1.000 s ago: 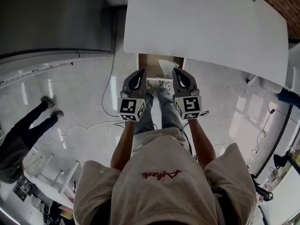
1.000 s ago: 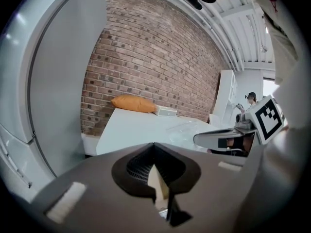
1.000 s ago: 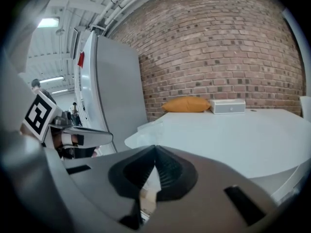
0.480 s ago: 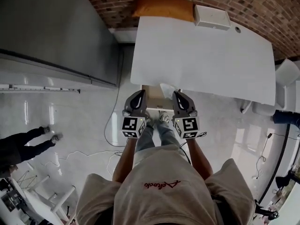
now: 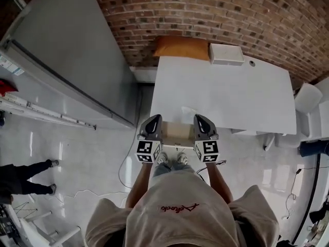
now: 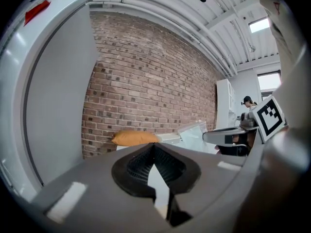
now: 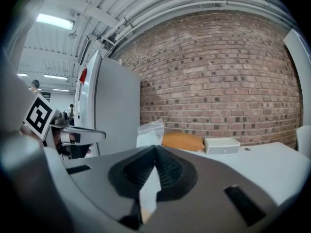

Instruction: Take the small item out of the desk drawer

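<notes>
Brick wall [image 5: 216, 9] behind white desk [image 5: 231, 86], orange cushion [image 5: 181, 47] at its back; left gripper [image 5: 153, 118] and right gripper [image 5: 200, 118], jaws together.

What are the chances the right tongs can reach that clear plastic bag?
Probably yes: the clear plastic bag sits just ahead of the right tongs with nothing in between, though the tongs are shut and must open first.

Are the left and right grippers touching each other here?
Apart. The head view shows the left gripper and the right gripper side by side, with the brown inside of the drawer visible in the clear gap between them.
</notes>
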A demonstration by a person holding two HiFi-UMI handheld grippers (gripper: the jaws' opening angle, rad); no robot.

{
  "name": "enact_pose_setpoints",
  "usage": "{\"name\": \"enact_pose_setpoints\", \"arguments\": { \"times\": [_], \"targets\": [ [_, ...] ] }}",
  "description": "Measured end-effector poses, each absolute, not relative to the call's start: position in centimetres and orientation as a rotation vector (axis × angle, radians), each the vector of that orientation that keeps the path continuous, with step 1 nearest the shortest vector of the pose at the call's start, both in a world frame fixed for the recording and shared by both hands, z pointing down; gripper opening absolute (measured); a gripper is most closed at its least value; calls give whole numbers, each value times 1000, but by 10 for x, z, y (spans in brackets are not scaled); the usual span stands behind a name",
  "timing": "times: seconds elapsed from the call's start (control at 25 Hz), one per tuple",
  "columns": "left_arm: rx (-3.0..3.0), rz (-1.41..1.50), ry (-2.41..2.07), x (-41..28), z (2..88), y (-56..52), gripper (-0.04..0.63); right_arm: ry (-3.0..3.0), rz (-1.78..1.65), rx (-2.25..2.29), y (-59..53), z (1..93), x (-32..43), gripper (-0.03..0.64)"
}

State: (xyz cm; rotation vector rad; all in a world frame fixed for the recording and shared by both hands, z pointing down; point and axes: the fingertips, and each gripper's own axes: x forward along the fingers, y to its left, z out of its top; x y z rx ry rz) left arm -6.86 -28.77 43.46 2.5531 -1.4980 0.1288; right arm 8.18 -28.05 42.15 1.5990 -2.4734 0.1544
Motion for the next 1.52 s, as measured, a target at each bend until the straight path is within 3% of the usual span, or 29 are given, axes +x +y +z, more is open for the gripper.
{"name": "enact_pose_setpoints", "arguments": {
  "times": [0.64, 1.52],
  "targets": [
    [2685, 38, -1535, -61, 357, -313, 9, -2464, 2, 1759, -294, 351, 118, 12],
    [2656, 26, -1579, -75, 356, -324, 9, -2451, 11, 1748, -308, 356, 113, 12]
  ]
}}
